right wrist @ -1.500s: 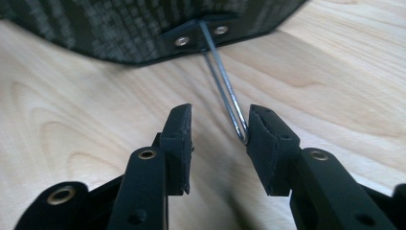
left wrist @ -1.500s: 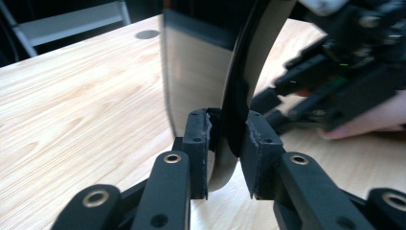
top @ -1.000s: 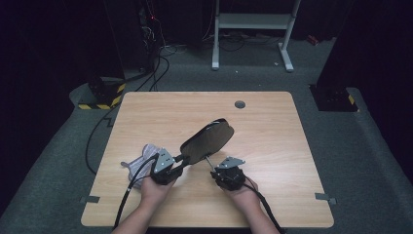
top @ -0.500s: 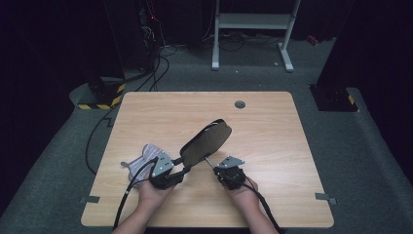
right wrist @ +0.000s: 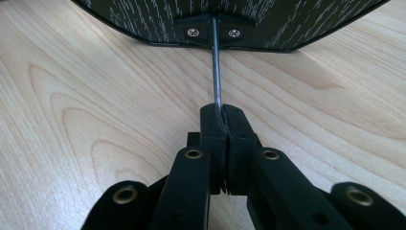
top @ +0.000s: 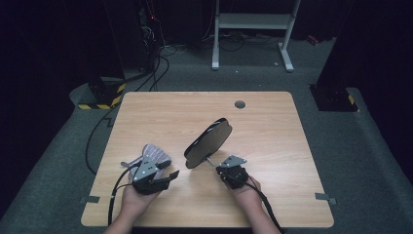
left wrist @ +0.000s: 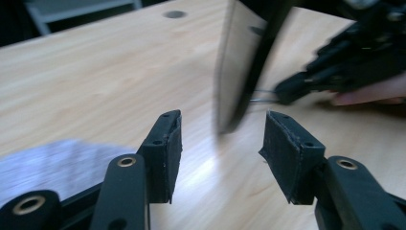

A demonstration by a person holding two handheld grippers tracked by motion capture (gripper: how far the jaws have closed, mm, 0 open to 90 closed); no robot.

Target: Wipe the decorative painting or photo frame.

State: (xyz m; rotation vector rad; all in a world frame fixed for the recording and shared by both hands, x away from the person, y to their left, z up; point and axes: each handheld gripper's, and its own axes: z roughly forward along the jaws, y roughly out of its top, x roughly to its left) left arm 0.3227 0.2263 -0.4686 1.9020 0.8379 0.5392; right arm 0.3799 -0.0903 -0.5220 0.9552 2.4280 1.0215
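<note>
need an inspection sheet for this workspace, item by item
surface: wooden table, pale, with a round hole near the far edge
job's things: dark oval panel on a thin metal rod, raised and tilted above the table; patterned grey cloth lying flat by the left hand
clutter: nothing seen
grippers: right gripper shut on the rod; left gripper open, holding nothing, near the cloth
cables: one trails from each gripper toward the near edge; a black cable runs across the floor on the left
surroundings: grey carpet, white frame legs behind the table, striped tape on the floor
</note>
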